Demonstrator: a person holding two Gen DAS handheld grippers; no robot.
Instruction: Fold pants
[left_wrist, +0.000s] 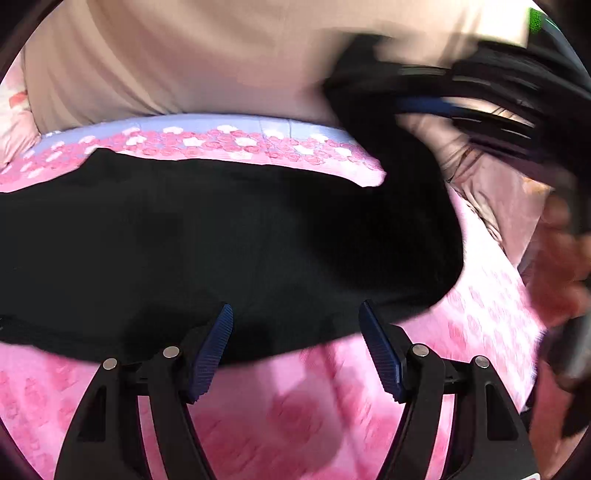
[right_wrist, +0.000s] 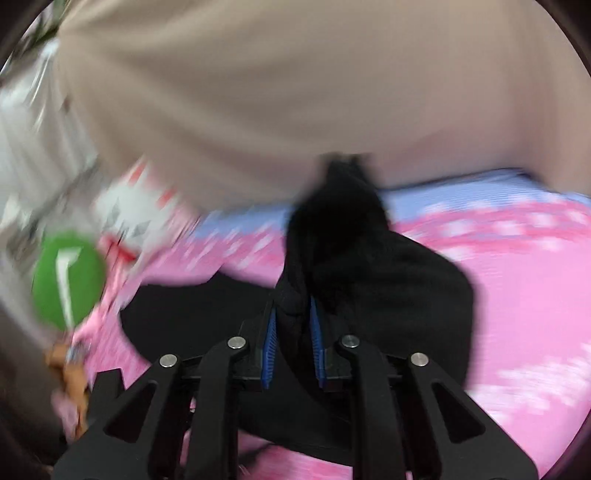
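Black pants (left_wrist: 207, 243) lie spread on a pink flowered bedsheet (left_wrist: 295, 413). My left gripper (left_wrist: 295, 328) is open and empty, its blue pads just above the pants' near edge. My right gripper (right_wrist: 293, 325) is shut on a bunched fold of the black pants (right_wrist: 388, 280) and holds it lifted above the sheet (right_wrist: 517, 295). In the left wrist view the right gripper shows as a blurred black shape (left_wrist: 498, 110) at the upper right, with pants cloth hanging from it.
The person's beige top (left_wrist: 184, 55) fills the far side of both views. The bed's lilac edge band (left_wrist: 207, 123) runs along it. A green round object (right_wrist: 68, 278) and a white patterned item (right_wrist: 129, 206) sit at the left of the right wrist view.
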